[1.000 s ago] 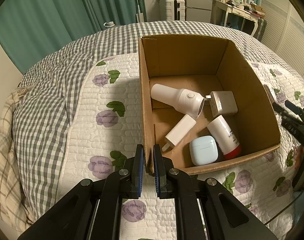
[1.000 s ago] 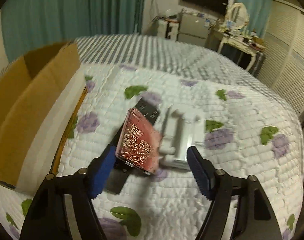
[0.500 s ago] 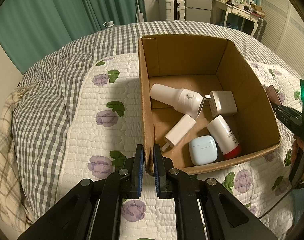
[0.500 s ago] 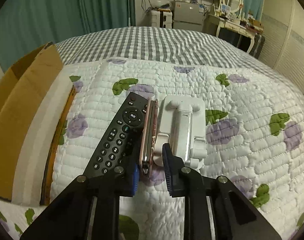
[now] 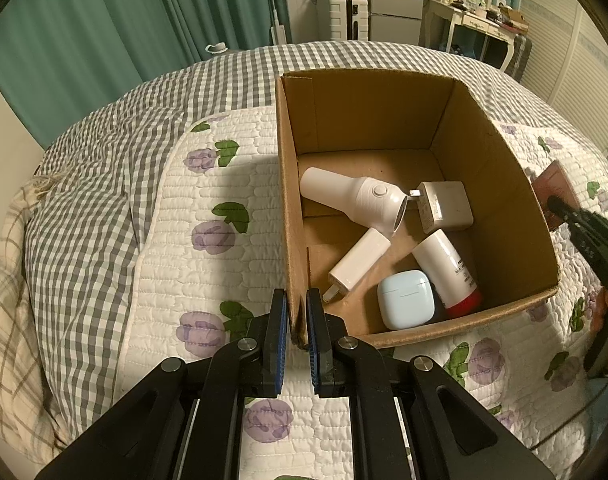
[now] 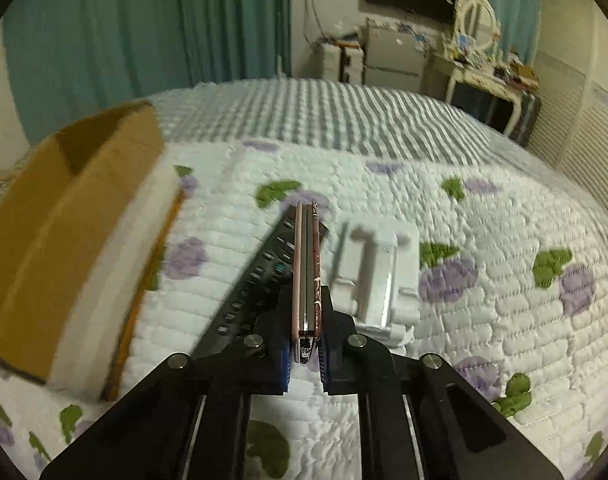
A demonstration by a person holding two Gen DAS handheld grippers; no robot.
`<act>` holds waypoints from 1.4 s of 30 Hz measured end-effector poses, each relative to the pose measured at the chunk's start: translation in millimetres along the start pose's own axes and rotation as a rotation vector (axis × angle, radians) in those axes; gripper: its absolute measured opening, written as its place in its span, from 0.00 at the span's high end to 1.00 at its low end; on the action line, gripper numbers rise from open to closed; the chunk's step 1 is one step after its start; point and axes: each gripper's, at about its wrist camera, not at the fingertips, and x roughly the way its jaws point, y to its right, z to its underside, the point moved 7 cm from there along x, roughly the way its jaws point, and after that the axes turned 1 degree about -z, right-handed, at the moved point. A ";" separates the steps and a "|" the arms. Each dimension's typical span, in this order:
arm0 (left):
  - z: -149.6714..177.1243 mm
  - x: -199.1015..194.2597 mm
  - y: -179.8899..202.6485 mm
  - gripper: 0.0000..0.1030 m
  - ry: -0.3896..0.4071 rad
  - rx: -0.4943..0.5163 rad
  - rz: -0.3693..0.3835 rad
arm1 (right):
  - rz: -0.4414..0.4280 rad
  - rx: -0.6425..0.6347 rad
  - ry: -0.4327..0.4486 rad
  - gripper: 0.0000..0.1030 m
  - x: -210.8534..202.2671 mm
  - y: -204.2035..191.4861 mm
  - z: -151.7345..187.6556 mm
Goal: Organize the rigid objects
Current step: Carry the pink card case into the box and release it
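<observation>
Left gripper (image 5: 297, 338) pitched down, fingers clamped on cardboard box (image 5: 292, 216) wall. Right gripper (image 6: 305, 354) angled down, fingers pinching pink phone (image 6: 306, 272) edge-on; remote (image 6: 260, 284) left of them.

both grippers — left gripper (image 5: 297, 336), right gripper (image 6: 304, 354) — black angular arms, blue pads, silver screws.

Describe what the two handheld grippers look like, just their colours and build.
Both the left gripper and right gripper are matte black linkage frames with silver pivot bolts. Each carries two flat fingers faced with blue ribbed pads. No markings are legible.
</observation>
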 end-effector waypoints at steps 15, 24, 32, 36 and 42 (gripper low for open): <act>-0.1 0.1 0.2 0.91 0.000 0.002 -0.002 | -0.052 -0.124 0.174 0.90 -82.5 -41.0 -56.0; -0.1 0.2 0.6 0.91 0.001 0.003 -0.002 | -0.143 -0.221 0.248 0.90 -116.3 -107.2 -90.3; -0.9 0.1 0.1 0.91 0.007 0.004 0.004 | -0.196 -0.273 0.205 0.90 -87.2 -159.3 -88.3; -0.9 0.5 0.4 0.91 0.010 0.005 0.012 | -0.186 -0.282 0.166 0.90 -61.7 -168.3 -81.3; -1.0 -0.1 1.0 0.91 0.016 0.007 0.015 | -0.158 -0.312 0.107 0.90 -28.4 -181.1 -66.0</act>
